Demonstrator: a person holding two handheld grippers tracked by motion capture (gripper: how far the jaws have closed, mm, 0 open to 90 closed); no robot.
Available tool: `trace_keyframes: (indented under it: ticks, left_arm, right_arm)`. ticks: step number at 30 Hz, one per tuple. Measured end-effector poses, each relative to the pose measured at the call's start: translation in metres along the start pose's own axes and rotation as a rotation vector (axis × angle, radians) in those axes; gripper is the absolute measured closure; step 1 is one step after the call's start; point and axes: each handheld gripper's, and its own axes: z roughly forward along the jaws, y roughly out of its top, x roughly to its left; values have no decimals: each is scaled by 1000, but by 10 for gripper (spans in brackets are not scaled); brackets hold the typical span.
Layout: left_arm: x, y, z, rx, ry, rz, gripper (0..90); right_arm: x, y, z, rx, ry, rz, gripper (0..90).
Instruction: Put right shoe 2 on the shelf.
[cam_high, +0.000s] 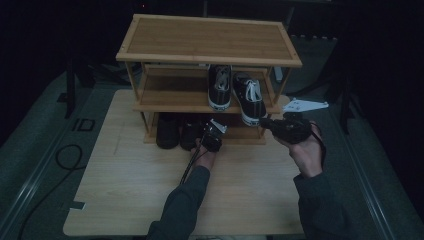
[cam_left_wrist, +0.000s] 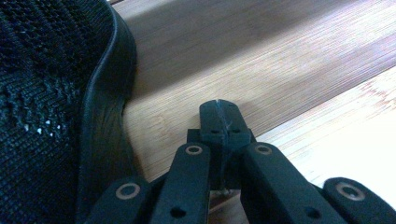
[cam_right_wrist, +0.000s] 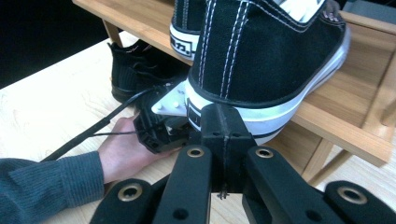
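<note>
A wooden shoe rack (cam_high: 210, 37) is set on a table (cam_high: 130, 190). Two black sneakers (cam_high: 235, 92) are placed on its middle shelf, two dark shoes (cam_high: 175, 132) below. The left gripper (cam_high: 212, 135) is held by the dark shoes, the right gripper (cam_high: 270, 125) beside the right sneaker's heel

Both forearms reach forward; left gripper (cam_high: 212, 135) and right gripper (cam_high: 270, 125) have jaws closed, empty

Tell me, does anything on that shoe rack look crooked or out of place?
Yes. On the middle shelf, the right sneaker sits askew: its heel juts over the front edge, toward the shut right tongs. The sneaker beside it lies straighter and farther in. The dark shoes on the bottom shelf look orderly.
</note>
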Motion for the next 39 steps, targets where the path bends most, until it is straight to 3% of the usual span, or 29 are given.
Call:
trace_keyframes:
  ticks: [8, 20, 29, 39]
  left_arm:
    - [0, 0, 0, 0, 2, -2, 900]
    - [0, 0, 0, 0, 2, 1, 900]
    - [1, 0, 0, -2, -4, -1, 900]
    - [1, 0, 0, -1, -8, -2, 900]
  right_arm:
    - [7, 2, 12, 2, 38, -7, 900]
    - [8, 4, 18, -11, 35, -9, 900]
    - [21, 9, 37, -13, 52, -34, 900]
    - [19, 10, 36, -13, 19, -45, 900]
